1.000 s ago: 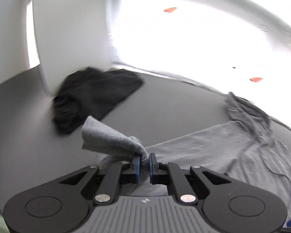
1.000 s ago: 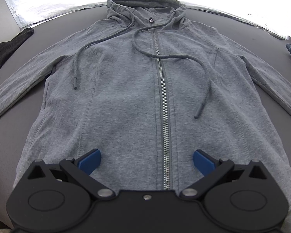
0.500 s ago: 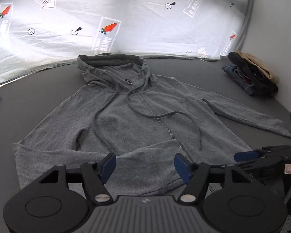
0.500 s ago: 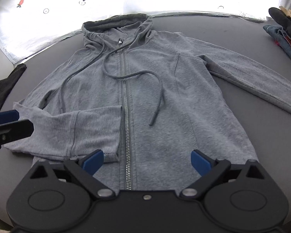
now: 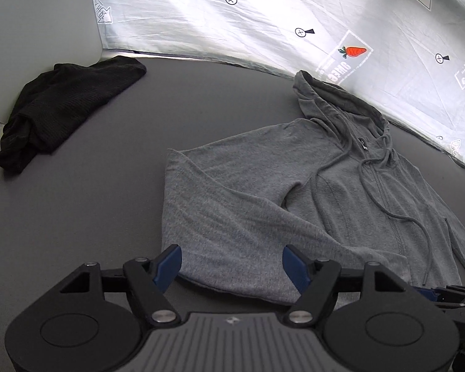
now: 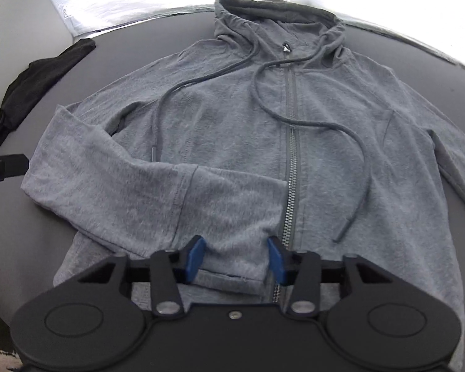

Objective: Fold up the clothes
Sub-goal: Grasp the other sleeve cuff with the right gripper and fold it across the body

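Shows a grey zip hoodie [image 6: 325, 155] spread face up on a dark grey table [image 5: 108, 201], hood [image 6: 278, 9] toward a white printed sheet [image 5: 294, 15] at the far edge, zipper [image 6: 291, 167] closed, drawstrings [image 6: 350, 130] looping loose over the chest. One sleeve [image 6: 139, 192], on the left of the right wrist view, folded across the front, cuff ending just beside the zipper; other sleeve [image 6: 455, 161] stretched out toward the right. Left gripper [image 5: 232, 263] above the folded sleeve's outer edge, jaws opening, blue pads wide apart, cloth lying under the gap and not pinched. Right gripper [image 6: 234, 257] low over the cuff end of that sleeve, pads standing apart on either side of a flat strip of fabric near the zipper, no clamping visible. Crumpled black garment [image 5: 62, 108] well apart from the hoodie, at the table's far left corner against a white wall.
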A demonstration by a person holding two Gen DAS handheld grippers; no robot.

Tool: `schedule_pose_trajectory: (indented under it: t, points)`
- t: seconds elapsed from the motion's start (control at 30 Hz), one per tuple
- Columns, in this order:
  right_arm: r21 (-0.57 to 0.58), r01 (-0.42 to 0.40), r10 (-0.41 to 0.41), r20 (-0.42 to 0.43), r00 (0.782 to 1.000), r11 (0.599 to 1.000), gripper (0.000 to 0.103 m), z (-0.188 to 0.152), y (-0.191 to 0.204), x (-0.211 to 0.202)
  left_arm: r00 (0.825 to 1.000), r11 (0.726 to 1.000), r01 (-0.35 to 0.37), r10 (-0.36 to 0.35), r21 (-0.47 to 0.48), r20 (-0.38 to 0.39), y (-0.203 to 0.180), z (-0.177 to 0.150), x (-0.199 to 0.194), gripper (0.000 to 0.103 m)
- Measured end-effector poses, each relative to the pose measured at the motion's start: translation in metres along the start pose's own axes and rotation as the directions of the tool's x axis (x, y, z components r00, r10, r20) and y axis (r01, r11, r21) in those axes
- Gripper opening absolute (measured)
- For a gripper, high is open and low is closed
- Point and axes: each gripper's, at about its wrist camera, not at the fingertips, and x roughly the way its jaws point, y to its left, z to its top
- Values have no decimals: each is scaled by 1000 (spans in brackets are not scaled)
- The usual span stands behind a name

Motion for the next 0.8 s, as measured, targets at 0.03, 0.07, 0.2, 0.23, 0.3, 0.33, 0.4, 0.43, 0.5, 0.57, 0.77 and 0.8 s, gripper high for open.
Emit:
schedule_pose_trajectory:
  t: [0.03,0.07,0.2,0.23,0.3,0.33,0.4,0.43,0.5,0.57,0.77,0.8]
  points:
    - [-34,3,-3,10,1000,999,7,4,3,-3,1000,1000,-17,18,-15,14,2,2,-2,73]
    - [-49,-8,10,28,1000,999,7,9,5,-9,999,999,-35,36,-29,29,3,4,-4,73]
    - [-41,-75,82,197,977,996,7,48,-4,-52,991,993,-95,100,-68,85,4,11,-13,73]
    - [-56,-57,70,256,964,997,7,59,-8,-66,989,992,-106,113,-72,100,3,12,-15,73]
    - [-42,-4,20,378,926,999,7,83,-28,-97,982,988,-130,140,-81,128,0,15,-20,73]
    - [-25,25,-11,437,899,999,7,94,-41,-112,980,988,-128,140,-88,140,-2,16,-22,73]
    - [28,102,-102,512,853,994,7,110,-78,-137,977,986,-134,148,-98,154,-9,18,-22,73]
    - [58,148,-156,530,833,987,7,114,-101,-145,976,985,-139,153,-98,155,-16,20,-19,73]
    - [116,246,-270,532,803,962,7,115,-150,-153,976,985,-144,157,-95,152,-28,20,-13,73]
    - [170,324,-365,475,801,931,8,110,-201,-146,978,986,-143,154,-89,143,-43,21,-6,73]
    - [313,411,-483,200,853,856,50,64,-307,-81,985,988,-146,141,43,103,-94,24,23,74]
    - [358,379,-462,182,868,854,52,51,-315,-73,984,986,-154,146,71,101,-102,26,28,76]
